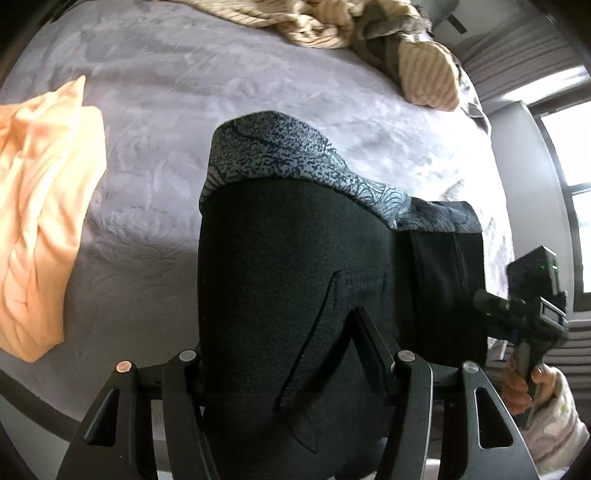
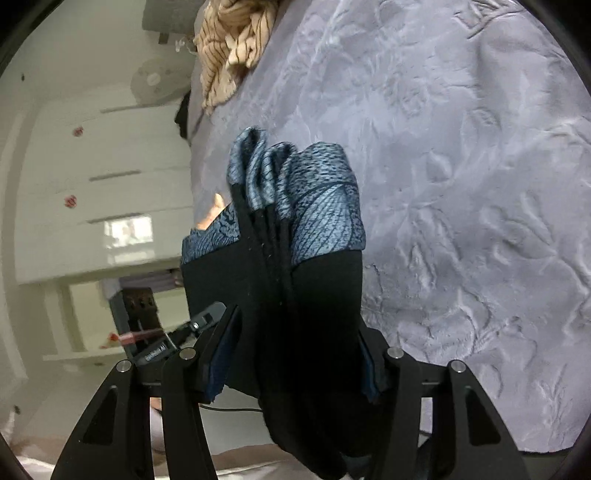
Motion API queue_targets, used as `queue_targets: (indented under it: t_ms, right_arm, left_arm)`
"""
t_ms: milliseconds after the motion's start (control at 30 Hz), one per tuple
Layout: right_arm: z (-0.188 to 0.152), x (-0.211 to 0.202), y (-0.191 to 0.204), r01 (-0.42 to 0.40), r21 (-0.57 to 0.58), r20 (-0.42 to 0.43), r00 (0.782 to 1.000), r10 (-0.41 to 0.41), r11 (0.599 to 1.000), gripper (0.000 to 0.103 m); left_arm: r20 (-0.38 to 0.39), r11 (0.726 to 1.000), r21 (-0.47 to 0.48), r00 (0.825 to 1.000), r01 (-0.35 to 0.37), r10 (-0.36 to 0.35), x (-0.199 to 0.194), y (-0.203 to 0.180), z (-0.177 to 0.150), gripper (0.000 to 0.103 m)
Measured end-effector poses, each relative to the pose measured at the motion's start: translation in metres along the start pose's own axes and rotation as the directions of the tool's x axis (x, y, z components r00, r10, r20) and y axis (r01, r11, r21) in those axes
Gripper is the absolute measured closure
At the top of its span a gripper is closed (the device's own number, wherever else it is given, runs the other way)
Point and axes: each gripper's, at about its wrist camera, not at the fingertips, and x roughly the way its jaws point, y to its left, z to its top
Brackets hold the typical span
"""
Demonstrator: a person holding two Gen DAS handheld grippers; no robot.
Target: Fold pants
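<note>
The pants [image 1: 295,266] are black with a blue-grey patterned band at the far end, folded into several layers and held up above the grey bedspread [image 1: 184,110]. My left gripper [image 1: 291,354] is shut on the black cloth near a pocket. My right gripper [image 2: 295,343] is shut on the bunched layers of the same pants [image 2: 310,280], seen edge on. The right gripper also shows at the right edge of the left wrist view [image 1: 532,306], held in a hand.
An orange garment [image 1: 40,206] lies on the bed at the left. A beige striped blanket [image 1: 332,26] is heaped at the far end of the bed. A window [image 1: 569,177] is at the right; white drawers [image 2: 103,184] stand beside the bed.
</note>
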Motion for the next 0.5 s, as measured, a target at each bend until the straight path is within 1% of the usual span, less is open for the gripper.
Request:
queue_targets:
  t_ms: [67, 133, 167, 200, 233, 300, 367, 433, 500]
  right_arm:
    - [0.0, 0.01, -0.001, 0.059, -0.01, -0.01, 0.998, -0.059, 0.998, 0.043]
    - [0.004, 0.022, -0.008, 0.128, 0.001, -0.018, 0.992, -0.128, 0.992, 0.042]
    - [0.006, 0.028, -0.015, 0.179, 0.017, -0.026, 0.984, -0.179, 0.984, 0.042]
    - [0.008, 0.033, -0.02, 0.22, 0.031, -0.033, 0.975, -0.219, 0.975, 0.042]
    - [0.007, 0.035, -0.025, 0.249, 0.045, -0.044, 0.968, -0.247, 0.967, 0.041]
    - [0.003, 0.032, -0.029, 0.252, 0.056, -0.037, 0.967, -0.25, 0.966, 0.04]
    - [0.001, 0.024, -0.029, 0.274, 0.055, -0.024, 0.962, -0.274, 0.96, 0.039]
    - [-0.001, 0.014, -0.028, 0.303, 0.05, -0.004, 0.953, -0.303, 0.952, 0.039]
    - [-0.005, -0.003, -0.024, 0.318, 0.029, 0.037, 0.947, -0.319, 0.948, 0.04]
  left_arm:
    - [0.0, 1.0, 0.001, 1.0, -0.024, 0.024, 0.013, 0.011, -0.002, 0.041]
    - [-0.033, 0.997, -0.023, 0.997, -0.07, 0.07, 0.035, 0.022, -0.004, 0.039]
    - [-0.058, 0.995, -0.049, 0.995, -0.084, 0.081, 0.044, 0.029, -0.006, 0.033]
    - [-0.059, 0.994, -0.066, 0.995, -0.087, 0.083, 0.047, 0.034, -0.008, 0.028]
    - [-0.053, 0.993, -0.073, 0.995, -0.088, 0.084, 0.046, 0.036, -0.009, 0.025]
    - [-0.034, 0.991, -0.072, 0.993, -0.111, 0.109, 0.039, 0.037, -0.012, 0.024]
    - [-0.011, 0.986, -0.062, 0.988, -0.152, 0.152, 0.027, 0.038, -0.013, 0.024]
    - [0.024, 0.978, -0.058, 0.979, -0.2, 0.202, 0.015, 0.039, -0.013, 0.024]
    - [0.057, 0.97, -0.06, 0.969, -0.237, 0.24, 0.005, 0.038, -0.009, 0.024]
